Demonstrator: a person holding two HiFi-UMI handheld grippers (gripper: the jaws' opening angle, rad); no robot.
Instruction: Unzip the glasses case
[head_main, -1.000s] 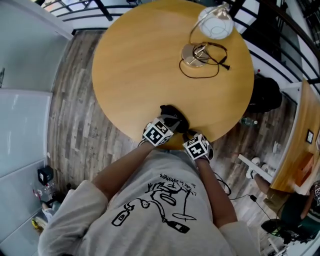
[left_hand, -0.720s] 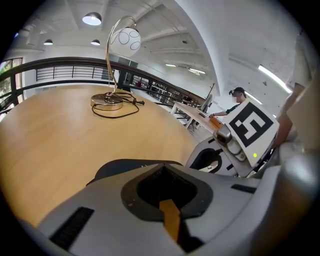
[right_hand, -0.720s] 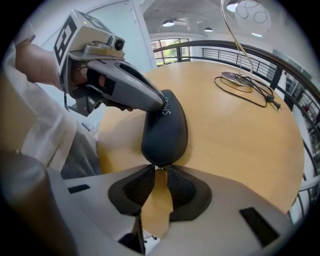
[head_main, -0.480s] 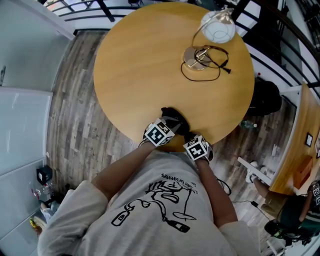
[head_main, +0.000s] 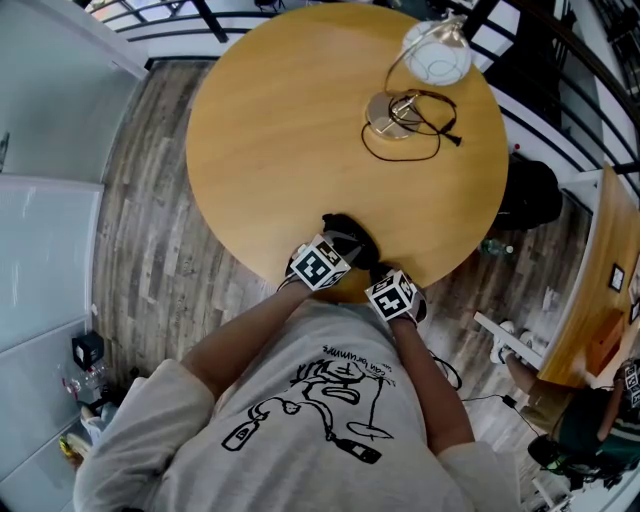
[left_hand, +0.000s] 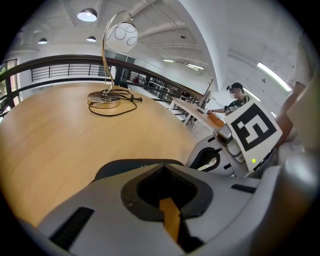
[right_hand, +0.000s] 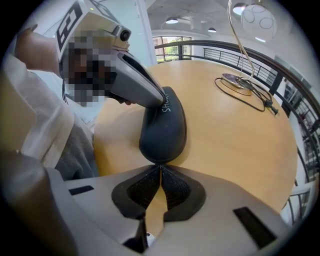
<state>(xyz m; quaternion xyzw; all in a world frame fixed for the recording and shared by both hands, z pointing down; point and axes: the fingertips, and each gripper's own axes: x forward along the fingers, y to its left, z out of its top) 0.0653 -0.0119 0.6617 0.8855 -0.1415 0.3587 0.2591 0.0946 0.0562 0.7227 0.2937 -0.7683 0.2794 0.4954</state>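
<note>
Two ways this could've gone sideways, as far as I could judge. Left of the glasses case (right_hand: 165, 127), the left gripper (left_hand: 162, 171) had its jaws pressed together. Its tip rested on the case's left rim instead of wrapping around it. If the zip dragged, that tip could've skated off and let the case slide or spin on the counter (right_hand: 230, 135). The case itself lay right by the counter's near edge, pointing away from the person (head_main: 320, 400), so a hard tug toward the body might've pulled it clean off. At the case's near end, the right gripper (right_hand: 160, 167) had its jaws pinched tight too, tips touching the case. If they'd caught only fabric and not the pull, they'd have just slipped off.

Now the hard-to-see stuff. Left gripper view was mostly its own jaws, with only a dark sliver of case past them. I couldn't make out the zip track or pull tab anywhere, so no telling whether the zip had opened at all. Head view hid most of the case under the marker cubes (head_main: 318, 265). Well beyond the case, the lamp (head_main: 432, 52) and its cord (head_main: 400, 152) sat far from the action.
</note>
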